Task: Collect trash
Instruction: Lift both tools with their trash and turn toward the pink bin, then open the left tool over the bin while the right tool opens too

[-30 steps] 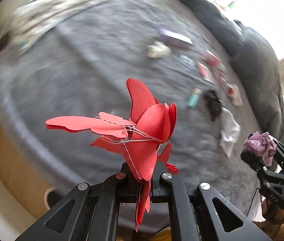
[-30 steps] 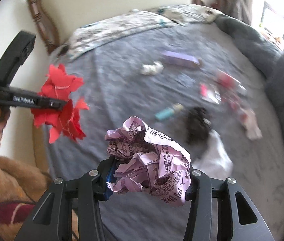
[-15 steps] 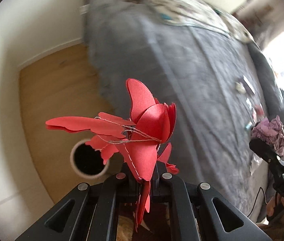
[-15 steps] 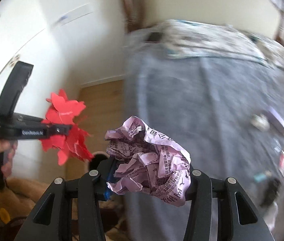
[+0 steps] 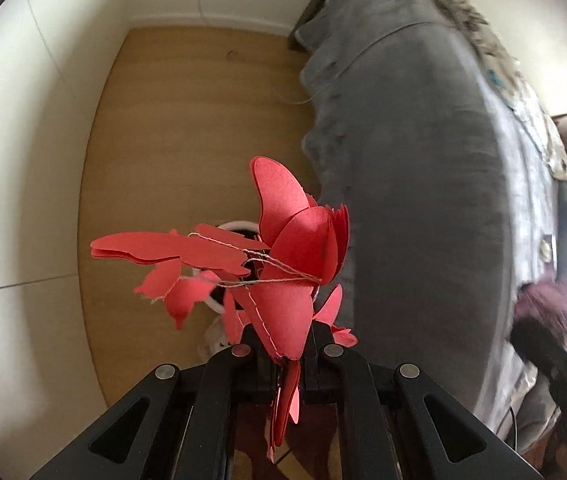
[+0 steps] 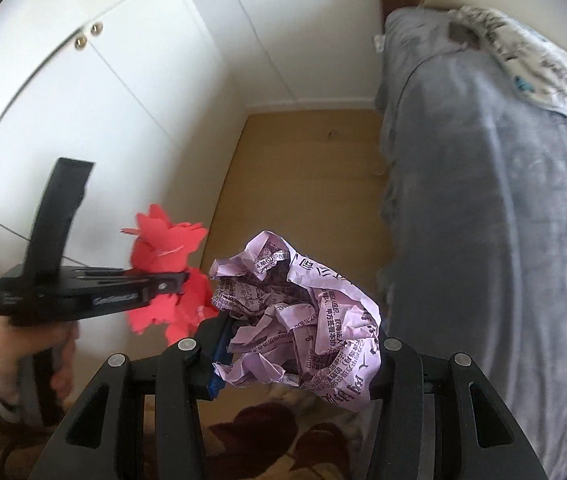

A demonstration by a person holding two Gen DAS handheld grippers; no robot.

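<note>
My left gripper (image 5: 286,346) is shut on a bunch of red paper cut-outs tied with string (image 5: 283,248). It holds them over a small white-rimmed bin (image 5: 239,225) on the wooden floor, mostly hidden behind the paper. The left gripper (image 6: 171,282) and its red paper (image 6: 163,252) also show in the right wrist view. My right gripper (image 6: 295,344) is shut on a crumpled purple printed paper ball (image 6: 303,320), held above the floor beside the bed. That ball shows blurred at the right edge of the left wrist view (image 5: 551,308).
A bed with a grey blanket (image 5: 423,160) fills the right side, its edge close to the bin. White cupboard doors (image 6: 103,80) and wall bound the left. Wooden floor (image 6: 303,160) lies between. A patterned rug (image 6: 275,436) is below the grippers.
Both grippers have swung left away from the bed top toward the floor strip. The bin has come nearer and now sits behind the red paper. Both loads stay gripped.
</note>
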